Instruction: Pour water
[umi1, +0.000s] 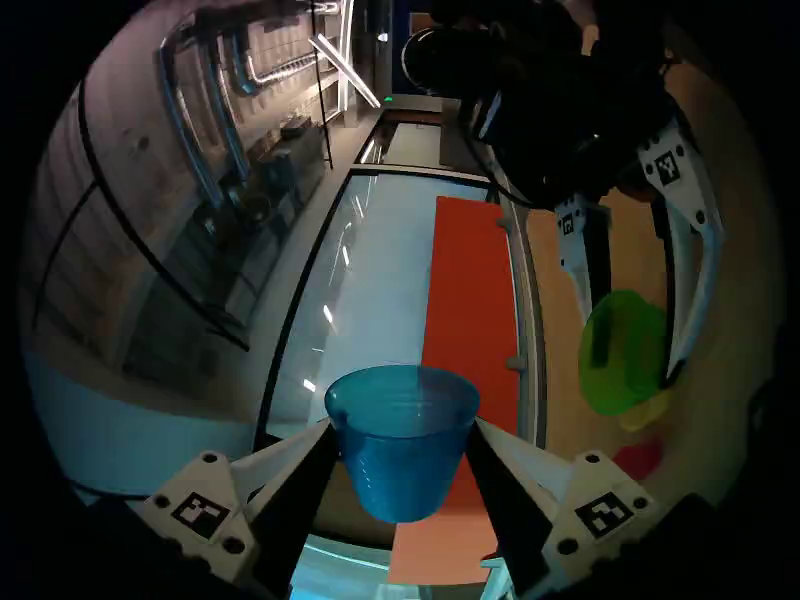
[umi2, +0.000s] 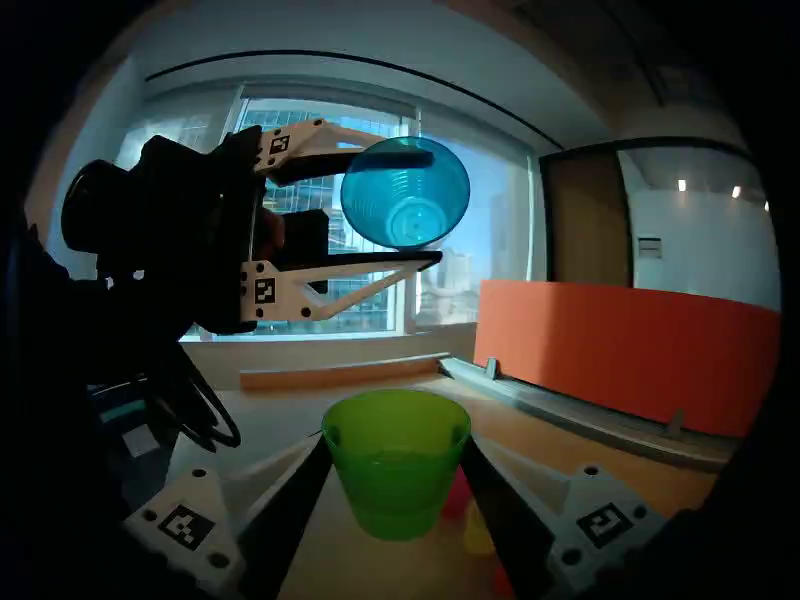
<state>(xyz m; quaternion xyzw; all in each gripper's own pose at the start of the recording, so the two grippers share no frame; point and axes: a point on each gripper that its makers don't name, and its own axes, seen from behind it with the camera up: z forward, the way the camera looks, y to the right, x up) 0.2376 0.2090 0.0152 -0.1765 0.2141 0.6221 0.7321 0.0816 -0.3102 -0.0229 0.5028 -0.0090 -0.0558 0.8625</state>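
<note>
Green translucent plastic is seen nearest: the green cup (umi2: 397, 460) is pinched at its sides by the right gripper (umi2: 397, 440), with both jaws pressed on it. It is kept upright, mouth to the top, evidently so that it can receive. It is held low, close to the table (umi2: 300, 420). Whether any water lies in it cannot be told through the tinted wall.

Just beyond its base, small red and yellow things (umi2: 462, 497) are glimpsed on the table.

Higher up and ahead of the right gripper, toward its left, the blue cup (umi2: 405, 193) is clamped between the jaws of the left gripper (umi2: 432, 205). That gripper is rolled onto its side, so the cup lies nearly level; a cup tipped this way is judged to be in the pouring stroke. The blue cup is not set directly over the green one but stands apart from it, so the two mouths would have to be brought closer for a stream to land inside. No stream is made out between them.

Farther off, an orange panel (umi2: 620, 345) is seen to the right, and a window (umi2: 300, 150) lies behind everything.
</note>
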